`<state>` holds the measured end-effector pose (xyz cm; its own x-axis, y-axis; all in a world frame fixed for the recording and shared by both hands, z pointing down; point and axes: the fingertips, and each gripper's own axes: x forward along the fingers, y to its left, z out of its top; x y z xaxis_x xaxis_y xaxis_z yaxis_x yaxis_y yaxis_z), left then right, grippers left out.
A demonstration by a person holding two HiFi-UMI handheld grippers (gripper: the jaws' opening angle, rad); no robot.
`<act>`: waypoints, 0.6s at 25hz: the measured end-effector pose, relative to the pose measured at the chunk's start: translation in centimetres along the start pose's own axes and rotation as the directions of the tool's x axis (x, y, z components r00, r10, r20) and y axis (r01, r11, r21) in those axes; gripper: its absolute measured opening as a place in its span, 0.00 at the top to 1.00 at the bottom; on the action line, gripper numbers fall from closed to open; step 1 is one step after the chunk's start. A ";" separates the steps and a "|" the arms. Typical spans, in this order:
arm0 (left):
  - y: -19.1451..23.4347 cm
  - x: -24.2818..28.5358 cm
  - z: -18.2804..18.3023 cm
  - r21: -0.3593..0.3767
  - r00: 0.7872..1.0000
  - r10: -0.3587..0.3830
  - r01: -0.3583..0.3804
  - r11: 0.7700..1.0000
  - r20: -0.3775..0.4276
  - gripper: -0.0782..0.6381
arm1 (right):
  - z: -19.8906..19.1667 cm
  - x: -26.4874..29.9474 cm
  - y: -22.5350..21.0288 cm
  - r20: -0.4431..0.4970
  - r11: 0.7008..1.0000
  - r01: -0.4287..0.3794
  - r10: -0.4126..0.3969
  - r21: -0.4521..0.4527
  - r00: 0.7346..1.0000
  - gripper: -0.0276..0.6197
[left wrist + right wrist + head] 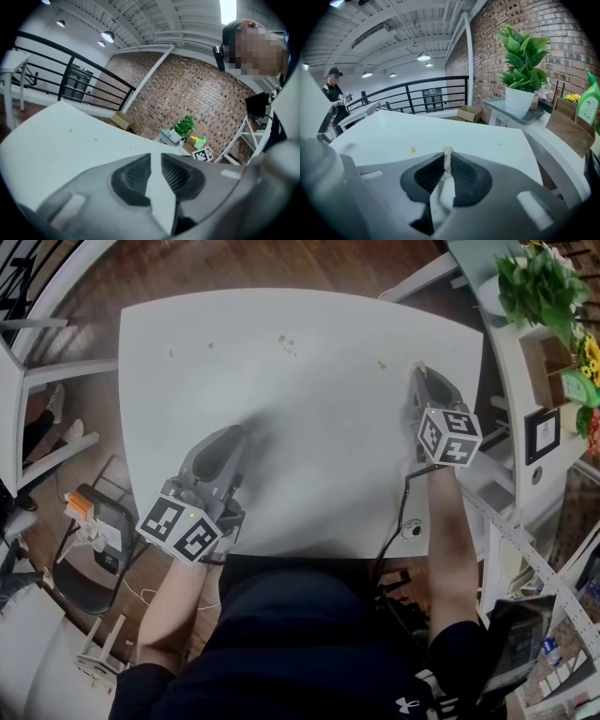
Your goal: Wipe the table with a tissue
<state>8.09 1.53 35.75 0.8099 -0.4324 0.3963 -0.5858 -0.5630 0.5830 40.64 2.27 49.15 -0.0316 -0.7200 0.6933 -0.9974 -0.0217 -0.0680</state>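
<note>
Tissue [447, 153]: small off-white wad, crumpled and twisted narrow. It stands upright, clamped between the two pads of the right gripper [446, 165]. Its top pokes just past the fingertips and the rest runs down between the pads.

Table [309, 409]: white matte top, roughly square with rounded corners, lying flat under both grippers. The surface is bare apart from a few yellowish specks [413, 149]. One lies just ahead and to the left of the right gripper's tips, and others are scattered well ahead of the left gripper [236, 433]. White top shows through the narrow gap between the left jaws.
</note>
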 end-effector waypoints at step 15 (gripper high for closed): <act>-0.3 0.6 0.1 -0.001 1.000 0.005 -0.005 1.000 -0.013 0.80 | -0.8 -1.1 -5.0 -0.045 0.994 0.101 -0.103 -0.045 0.994 0.89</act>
<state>8.80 1.40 35.75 0.8071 -0.4263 0.4085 -0.5901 -0.5598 0.5817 45.56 3.74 49.32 0.0687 -0.6816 0.7285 -0.9974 -0.0629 0.0351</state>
